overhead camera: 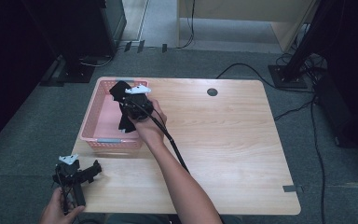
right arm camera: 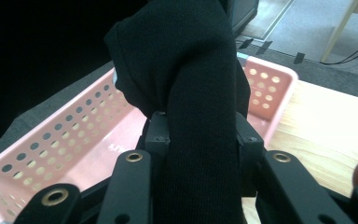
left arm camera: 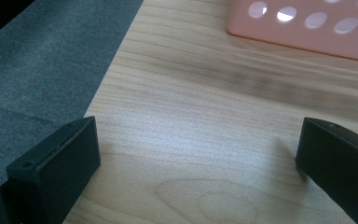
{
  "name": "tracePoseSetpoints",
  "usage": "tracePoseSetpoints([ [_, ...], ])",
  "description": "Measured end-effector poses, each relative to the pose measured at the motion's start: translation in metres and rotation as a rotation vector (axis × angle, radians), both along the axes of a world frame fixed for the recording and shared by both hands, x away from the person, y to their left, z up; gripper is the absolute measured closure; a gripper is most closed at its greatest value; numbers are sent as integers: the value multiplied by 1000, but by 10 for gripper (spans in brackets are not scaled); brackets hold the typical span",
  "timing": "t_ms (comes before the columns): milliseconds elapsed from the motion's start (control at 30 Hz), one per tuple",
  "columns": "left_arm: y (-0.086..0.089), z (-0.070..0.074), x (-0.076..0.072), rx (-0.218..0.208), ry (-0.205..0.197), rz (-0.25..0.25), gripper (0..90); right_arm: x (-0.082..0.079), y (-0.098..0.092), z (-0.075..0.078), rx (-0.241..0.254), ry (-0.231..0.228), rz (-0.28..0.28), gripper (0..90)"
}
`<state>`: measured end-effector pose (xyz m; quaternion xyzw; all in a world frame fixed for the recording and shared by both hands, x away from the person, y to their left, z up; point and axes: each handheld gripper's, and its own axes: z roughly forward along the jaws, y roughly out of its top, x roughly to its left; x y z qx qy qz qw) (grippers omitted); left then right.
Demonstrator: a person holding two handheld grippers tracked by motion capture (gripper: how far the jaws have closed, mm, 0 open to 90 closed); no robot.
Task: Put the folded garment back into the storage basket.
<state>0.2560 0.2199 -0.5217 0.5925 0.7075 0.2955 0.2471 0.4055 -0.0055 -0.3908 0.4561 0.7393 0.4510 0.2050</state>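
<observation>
A black cloth (right arm camera: 191, 93) is clamped between the jaws of my right gripper (right arm camera: 200, 133), which is shut on it. In the high view the right gripper (overhead camera: 131, 106) hangs over the right side of the pink basket (overhead camera: 93, 122), and the cloth (overhead camera: 121, 91) droops inside it. The basket (right arm camera: 60, 140) lies below the cloth in the right gripper view. My left gripper (overhead camera: 92, 171) rests at the table's near left corner, jaws wide apart with only bare wood between them (left arm camera: 196, 154).
The wooden table (overhead camera: 223, 140) has a round cable hole (overhead camera: 212, 92) at the back. A cable (overhead camera: 175, 149) trails from the right gripper along the forearm. Grey carpet, stands and cables surround the table. The basket's corner (left arm camera: 307, 28) shows ahead of the left gripper.
</observation>
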Motion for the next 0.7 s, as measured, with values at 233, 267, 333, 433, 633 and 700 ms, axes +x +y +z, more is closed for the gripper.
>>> tracePoseSetpoints([
  [233, 0, 0, 0, 0, -1, 1, 0, 2, 10, -1, 6, 5, 11, 675],
  [267, 0, 0, 0, -1, -1, 1, 0, 2, 11, -1, 5, 6, 12, 675],
  [333, 0, 0, 0, 0, -1, 1, 0, 3, 13, 0, 10, 7, 12, 674],
  [433, 0, 0, 0, -1, -2, 2, 0, 5, 17, 1, 9, 8, 13, 674],
  [633, 0, 0, 0, -1, -2, 2, 0, 9, 25, 2, 21, 9, 21, 672],
  [700, 0, 0, 0, -1, -2, 2, 0, 9, 28, 2, 24, 9, 26, 671],
])
